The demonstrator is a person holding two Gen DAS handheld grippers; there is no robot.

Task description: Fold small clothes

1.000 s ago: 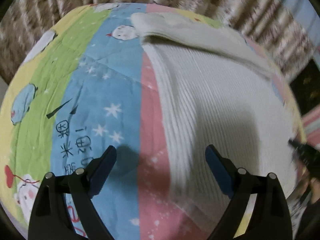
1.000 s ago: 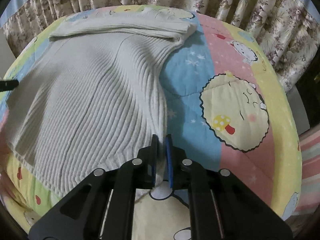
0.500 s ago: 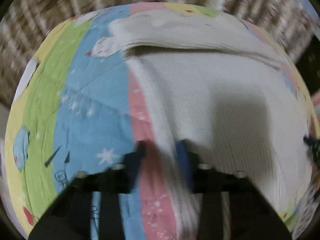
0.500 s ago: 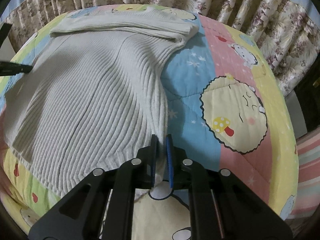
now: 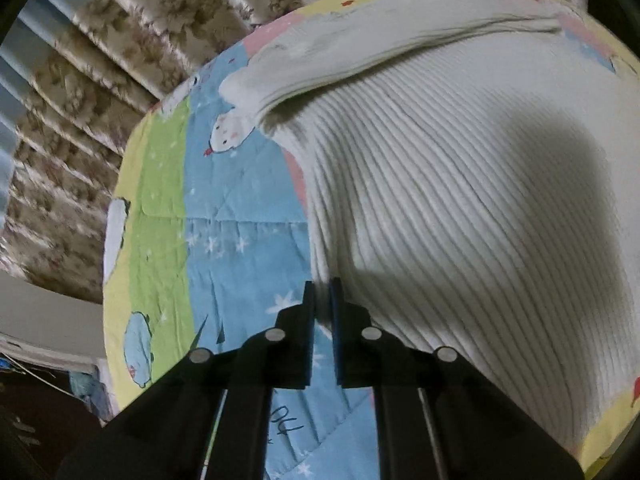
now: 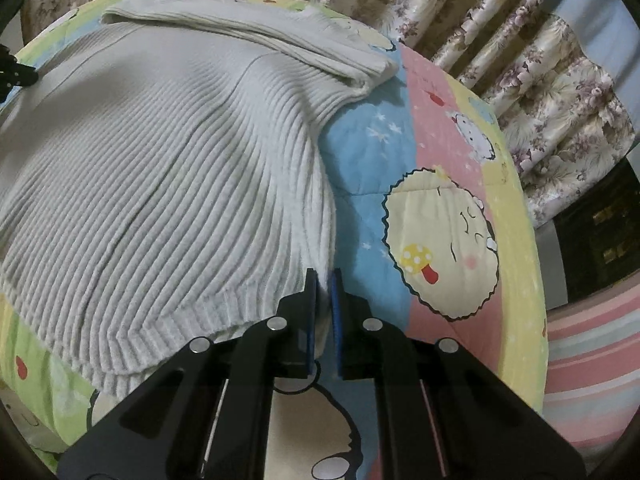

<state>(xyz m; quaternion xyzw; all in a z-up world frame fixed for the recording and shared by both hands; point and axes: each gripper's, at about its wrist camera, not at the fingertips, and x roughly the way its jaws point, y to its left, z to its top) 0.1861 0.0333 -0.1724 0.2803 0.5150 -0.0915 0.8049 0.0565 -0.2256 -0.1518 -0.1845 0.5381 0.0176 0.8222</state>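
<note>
A cream ribbed knit sweater [image 5: 460, 200] lies on a colourful cartoon-print quilt [image 5: 236, 240], with its sleeves folded across the far end [image 6: 256, 28]. My left gripper [image 5: 322, 300] is shut on the sweater's near left hem corner, which rises from the quilt. My right gripper [image 6: 322, 296] is shut on the sweater's [image 6: 160, 184] near right hem corner, and the ribbed hem hangs in a curve to its left. The other gripper's black tip [image 6: 16, 74] shows at the far left edge of the right wrist view.
Floral curtains [image 6: 540, 80] hang behind the quilt [image 6: 440, 220] on the far side. A pink striped fabric [image 6: 584, 356] lies at the right below the quilt's edge. A dark cabinet [image 6: 600, 236] stands at the far right.
My left gripper went from wide open to shut on the sweater's left hem corner and lifted it. My right gripper stayed shut on the right corner and rose slightly.
</note>
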